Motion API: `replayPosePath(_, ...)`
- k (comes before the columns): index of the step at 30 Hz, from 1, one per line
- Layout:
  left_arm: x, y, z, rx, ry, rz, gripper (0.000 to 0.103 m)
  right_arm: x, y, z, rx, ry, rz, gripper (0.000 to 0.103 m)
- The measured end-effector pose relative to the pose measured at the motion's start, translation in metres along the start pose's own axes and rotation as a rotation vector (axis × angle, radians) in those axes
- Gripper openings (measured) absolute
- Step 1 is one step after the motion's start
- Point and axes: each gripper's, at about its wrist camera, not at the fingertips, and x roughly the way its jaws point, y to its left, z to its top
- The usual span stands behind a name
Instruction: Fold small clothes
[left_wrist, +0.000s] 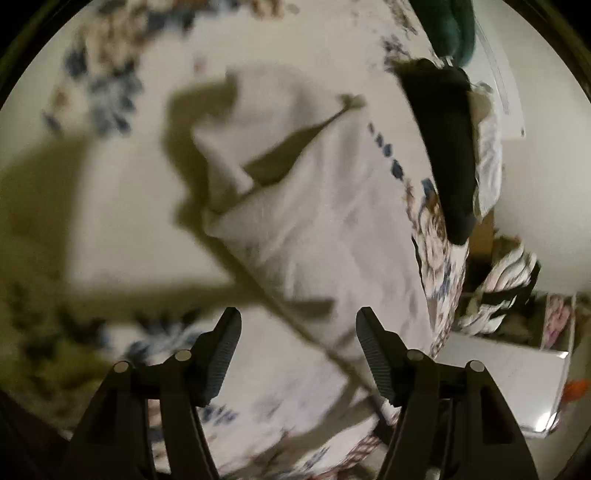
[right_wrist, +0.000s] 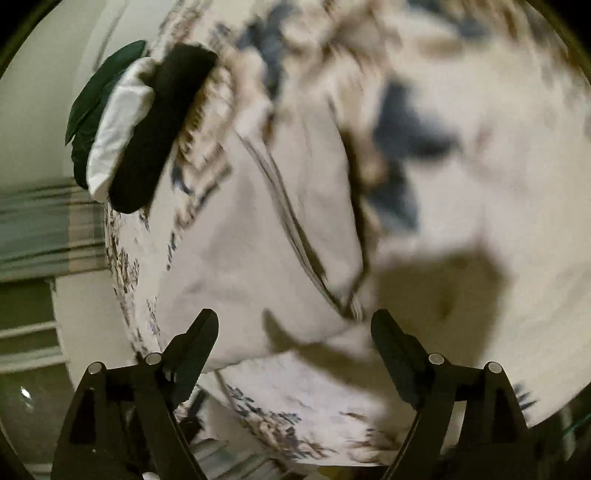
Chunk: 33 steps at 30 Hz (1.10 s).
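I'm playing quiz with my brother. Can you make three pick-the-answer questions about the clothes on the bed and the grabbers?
1. Where does the white garment lie?
A on the floral bedspread
B on the floor
C in a basket

2. What colour is the folded item by the bed's edge?
A red
B black
C yellow

3. How is the left gripper?
A shut on cloth
B open, holding nothing
C out of view

Answers: 1 A, flowered fabric surrounds it. 2 B, it looks black in both views. 3 B, there is a clear gap between the fingers.

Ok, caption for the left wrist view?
Open left claw above a white garment on the floral bedspread.
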Motion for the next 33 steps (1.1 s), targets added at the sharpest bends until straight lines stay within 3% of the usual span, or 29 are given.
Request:
replayPosePath(6, 0.025, -0.004, 0.013, -0.073, -0.107, -0.019, 0.062, 0.038, -0.027, 0.007, 0.185, -0.097, 0.219, 0.087)
replayPosePath(7, 0.024, -0.008, 0.011, -0.061, -0.130, -0.009, 0.062, 0.038, -0.027, 0.006, 0.198, -0.125, 0.256, 0.077)
replayPosePath(8, 0.024, -0.011, 0.010, -0.051, -0.151, -0.006, 0.058, 0.038, -0.025, 0.006, 0.190, -0.137, 0.257, 0.044)
replayPosePath(9, 0.022, -0.013, 0.009, -0.038, -0.169, -0.003, 0.036, 0.039, -0.021, 0.007, 0.167, -0.127, 0.234, 0.030)
replayPosePath(10, 0.018, -0.017, 0.008, -0.014, -0.190, 0.005, 0.020, 0.038, -0.015, 0.007, 0.135, -0.128, 0.218, 0.023)
replayPosePath(11, 0.012, -0.022, 0.008, 0.011, -0.214, 0.004, 0.015, 0.035, -0.011, 0.005, 0.117, -0.141, 0.204, 0.018)
replayPosePath(13, -0.001, -0.028, 0.007, 0.066, -0.247, 0.010, 0.015, 0.021, -0.009, 0.001, 0.115, -0.175, 0.190, 0.014)
replayPosePath(14, -0.002, -0.026, 0.008, 0.070, -0.227, 0.003, 0.015, 0.014, -0.011, 0.002, 0.117, -0.188, 0.179, 0.013)
replayPosePath(17, 0.006, -0.004, 0.010, 0.032, -0.144, 0.014, 0.022, 0.009, -0.024, 0.002, 0.135, -0.175, 0.169, 0.013)
replayPosePath(19, 0.001, 0.000, 0.008, 0.035, -0.125, 0.026, 0.036, 0.018, -0.033, 0.005, 0.171, -0.122, 0.194, 0.019)
replayPosePath(21, -0.010, -0.002, 0.002, 0.073, -0.112, 0.040, 0.042, 0.019, -0.037, 0.002, 0.177, -0.105, 0.211, 0.038)
replayPosePath(22, -0.018, -0.003, -0.002, 0.091, -0.103, 0.052, 0.050, 0.018, -0.038, 0.000, 0.167, -0.113, 0.223, 0.056)
replayPosePath(23, -0.025, -0.005, -0.007, 0.112, -0.097, 0.064, 0.054, 0.016, -0.037, -0.002, 0.159, -0.124, 0.243, 0.062)
replayPosePath(26, -0.045, -0.015, -0.016, 0.183, -0.112, 0.115, 0.057, 0.021, -0.035, -0.006, 0.174, -0.122, 0.271, 0.065)
replayPosePath(28, -0.056, -0.022, -0.017, 0.242, -0.154, 0.213, 0.057, 0.025, -0.034, -0.007, 0.176, -0.124, 0.252, 0.065)
replayPosePath(31, -0.072, -0.031, -0.006, 0.314, -0.242, 0.292, 0.057, 0.022, -0.025, -0.006, 0.119, -0.128, 0.185, 0.065)
replayPosePath(33, -0.069, -0.036, 0.010, 0.333, -0.240, 0.289, 0.057, 0.016, -0.014, -0.005, 0.054, -0.135, 0.112, 0.065)
